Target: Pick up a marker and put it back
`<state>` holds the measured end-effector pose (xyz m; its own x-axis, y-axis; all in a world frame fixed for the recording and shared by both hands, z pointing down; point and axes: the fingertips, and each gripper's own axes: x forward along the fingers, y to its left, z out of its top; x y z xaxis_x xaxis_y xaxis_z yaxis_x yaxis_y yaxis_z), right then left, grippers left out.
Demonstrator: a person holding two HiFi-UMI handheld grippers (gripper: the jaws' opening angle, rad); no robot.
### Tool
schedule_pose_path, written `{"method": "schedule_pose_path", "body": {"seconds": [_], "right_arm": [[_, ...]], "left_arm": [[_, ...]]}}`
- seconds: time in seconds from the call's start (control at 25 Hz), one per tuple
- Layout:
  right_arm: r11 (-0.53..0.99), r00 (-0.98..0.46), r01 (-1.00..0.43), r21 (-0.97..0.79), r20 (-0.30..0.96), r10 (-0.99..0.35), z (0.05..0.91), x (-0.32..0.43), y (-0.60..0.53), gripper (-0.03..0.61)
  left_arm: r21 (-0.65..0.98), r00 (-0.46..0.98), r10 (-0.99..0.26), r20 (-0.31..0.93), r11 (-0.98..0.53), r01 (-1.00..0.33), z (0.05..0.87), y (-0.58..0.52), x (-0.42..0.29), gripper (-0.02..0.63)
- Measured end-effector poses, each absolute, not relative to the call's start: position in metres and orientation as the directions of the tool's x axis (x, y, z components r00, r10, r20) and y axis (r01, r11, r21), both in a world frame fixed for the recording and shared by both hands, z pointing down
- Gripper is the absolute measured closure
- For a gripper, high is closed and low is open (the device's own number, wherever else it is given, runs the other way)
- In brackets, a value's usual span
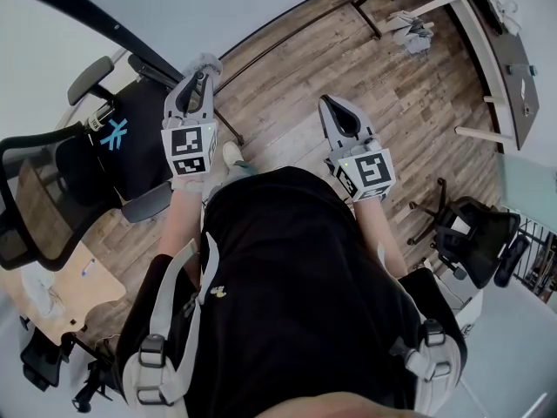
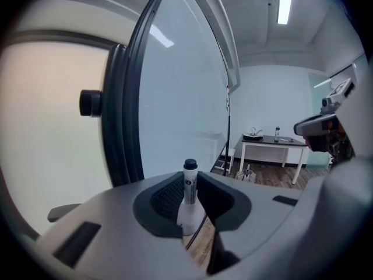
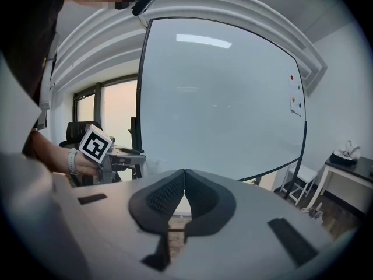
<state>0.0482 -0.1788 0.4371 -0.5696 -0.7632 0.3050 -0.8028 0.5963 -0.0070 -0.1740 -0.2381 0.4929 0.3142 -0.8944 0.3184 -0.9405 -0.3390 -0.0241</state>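
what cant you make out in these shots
- Print on the white marker with a black cap: too small to read in the left gripper view. Its bottom end is hidden by the left gripper.
- Lower edge of the large black-framed whiteboard: hidden by the right gripper in the right gripper view.
- Small dots on that board: too small to identify.

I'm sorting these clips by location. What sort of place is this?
Most likely an office or meeting room: there is a large whiteboard, a black mesh office chair on a wood floor, and a table by the far wall.
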Motion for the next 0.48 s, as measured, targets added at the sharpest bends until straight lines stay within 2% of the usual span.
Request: {"method": "schedule_pose_path", "body": {"seconds": [0.48], "right_arm": [[0.62, -0.594, -0.784, -0.008, 0.297, -0.747, 0.4377, 0.0451, -0.1744, 0.563]], "left_arm": [[-0.042, 0.275, -0.908, 0.317, -0.303, -0.952, 0.4888, -0.2287, -0.1793, 0.499]]}}
